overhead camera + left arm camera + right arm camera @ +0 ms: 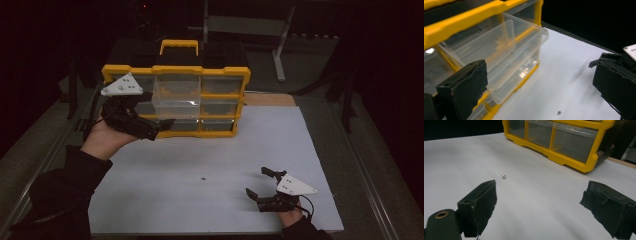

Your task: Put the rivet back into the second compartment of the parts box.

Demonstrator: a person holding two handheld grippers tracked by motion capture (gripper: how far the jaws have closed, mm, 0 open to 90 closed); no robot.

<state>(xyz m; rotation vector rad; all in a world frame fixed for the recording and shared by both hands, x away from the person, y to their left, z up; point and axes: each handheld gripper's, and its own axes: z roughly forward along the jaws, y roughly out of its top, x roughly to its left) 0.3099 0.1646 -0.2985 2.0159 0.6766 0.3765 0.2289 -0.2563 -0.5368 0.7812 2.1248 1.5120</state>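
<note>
A yellow organizer cabinet (226, 72) (574, 160) with clear drawers stands at the back of the white sheet (260, 145). One clear drawer (176, 97) (506, 55) is pulled out of it, and I see nothing inside. My left gripper (162, 128) (539, 90) is open, just below and left of that drawer, with nothing between its jaws. A small metal screw (204, 178) (559, 112) (503, 176) lies loose on the sheet. My right gripper (256, 181) (544, 207) is open and empty at the front right, a little right of the screw.
The sheet's front edge runs close to my right hand (290, 217). A wooden strip (270, 99) shows behind the sheet to the right of the cabinet. A metal frame (280, 45) stands in the dark beyond the table.
</note>
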